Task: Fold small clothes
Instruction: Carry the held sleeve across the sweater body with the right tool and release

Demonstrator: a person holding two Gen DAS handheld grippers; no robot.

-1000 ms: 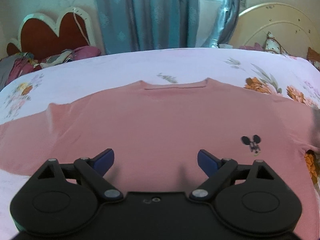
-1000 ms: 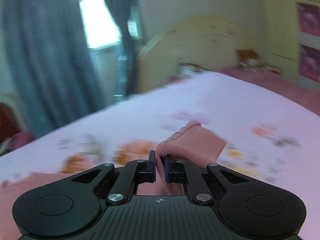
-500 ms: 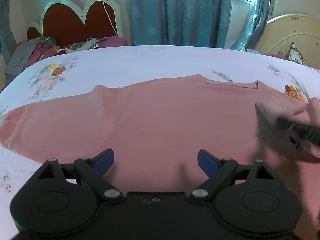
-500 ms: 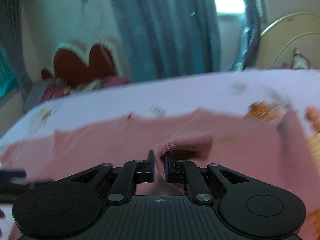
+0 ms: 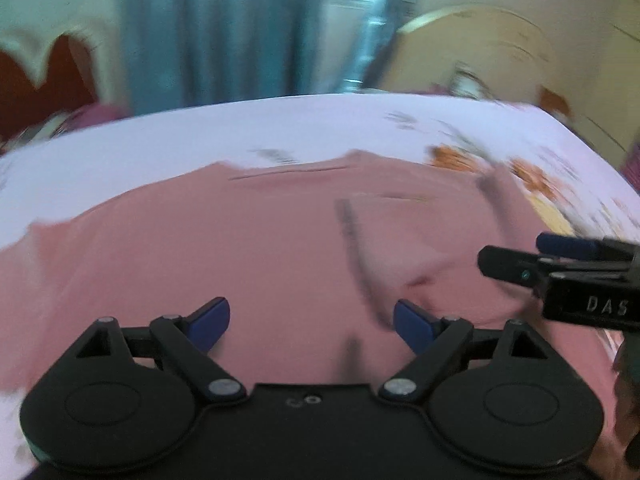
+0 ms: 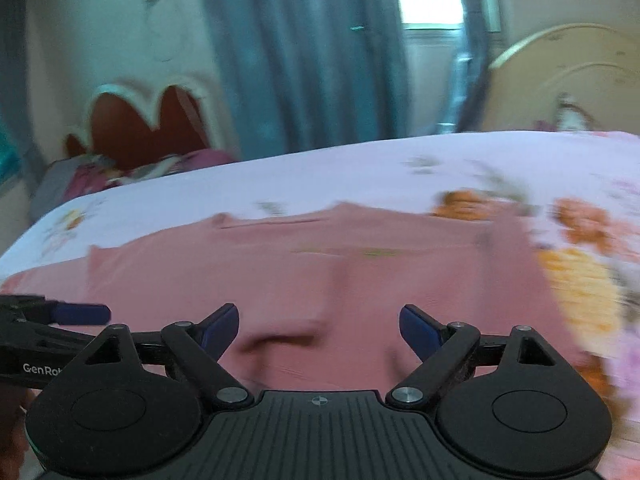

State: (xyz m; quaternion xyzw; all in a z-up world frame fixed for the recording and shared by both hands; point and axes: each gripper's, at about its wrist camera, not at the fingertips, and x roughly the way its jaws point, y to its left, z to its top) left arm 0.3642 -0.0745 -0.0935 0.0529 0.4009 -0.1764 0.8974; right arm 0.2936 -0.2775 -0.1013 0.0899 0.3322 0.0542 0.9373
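Note:
A pink long-sleeved shirt (image 5: 240, 248) (image 6: 280, 280) lies flat on the floral bed sheet (image 5: 280, 128), neckline at the far side. Its right sleeve (image 6: 280, 336) is folded in across the body and lies loose. My right gripper (image 6: 319, 316) hovers just over that sleeve's cuff; its jaws are opening and the pads do not touch the cloth. It also shows at the right edge of the left wrist view (image 5: 514, 252). My left gripper (image 5: 310, 312) hangs above the shirt's lower body, wide apart and closing slightly, with nothing gripped. One of its fingers (image 6: 80, 314) enters the right wrist view from the left.
A red heart-shaped headboard (image 6: 148, 128) with a heap of clothes (image 6: 100, 176) stands at the far left. Blue curtains (image 6: 300, 60) hang behind the bed, and a cream headboard (image 6: 560, 80) is at the far right. Both views are motion-blurred.
The right gripper carried the sleeve leftwards over the shirt's body, then opened and let it drop. The left gripper stayed open while its view swung left and back.

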